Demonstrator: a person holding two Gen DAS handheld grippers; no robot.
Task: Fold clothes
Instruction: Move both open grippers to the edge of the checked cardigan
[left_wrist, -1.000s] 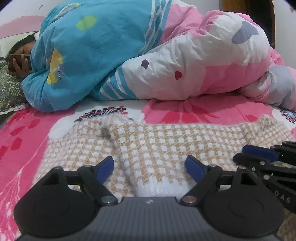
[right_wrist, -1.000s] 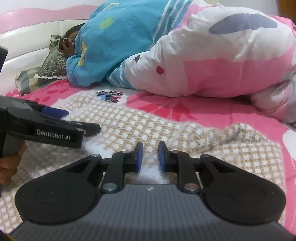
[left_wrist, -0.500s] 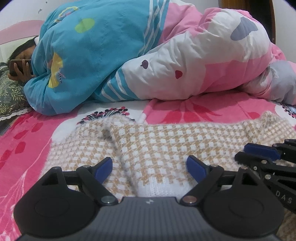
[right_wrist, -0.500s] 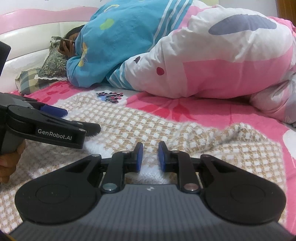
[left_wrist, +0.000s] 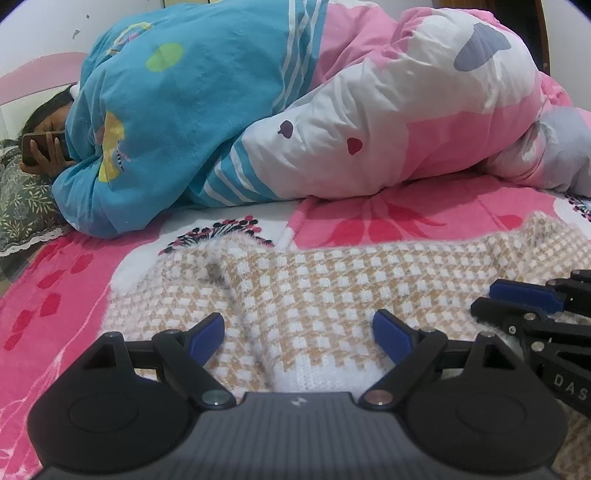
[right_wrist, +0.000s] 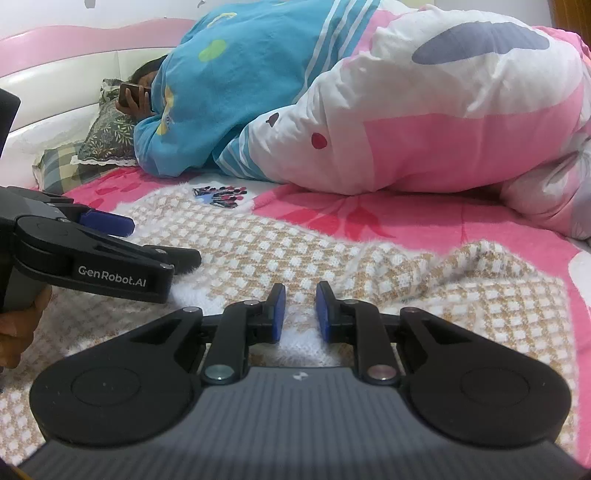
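Note:
A tan-and-white checked knit sweater (left_wrist: 314, 288) lies spread on the pink bed. My left gripper (left_wrist: 297, 325) hovers just over its white ribbed hem with the jaws wide open and nothing pinched between them. It also shows from the side as the left gripper (right_wrist: 110, 240) in the right wrist view. My right gripper (right_wrist: 300, 310) sits low on the sweater (right_wrist: 258, 243), its blue pads closed to a narrow gap with the white hem bunched between them. The right gripper (left_wrist: 509, 299) shows at the right edge of the left wrist view.
A person (right_wrist: 140, 92) lies across the back of the bed under a blue, white and pink quilt (left_wrist: 332, 122), holding a phone. Pillows (right_wrist: 107, 140) sit at the far left by the pink headboard (right_wrist: 74, 40). A hand (right_wrist: 18, 332) holds the left gripper's handle.
My left gripper has rolled slightly, so its view has tilted a little. The right gripper and the sweater have stayed put.

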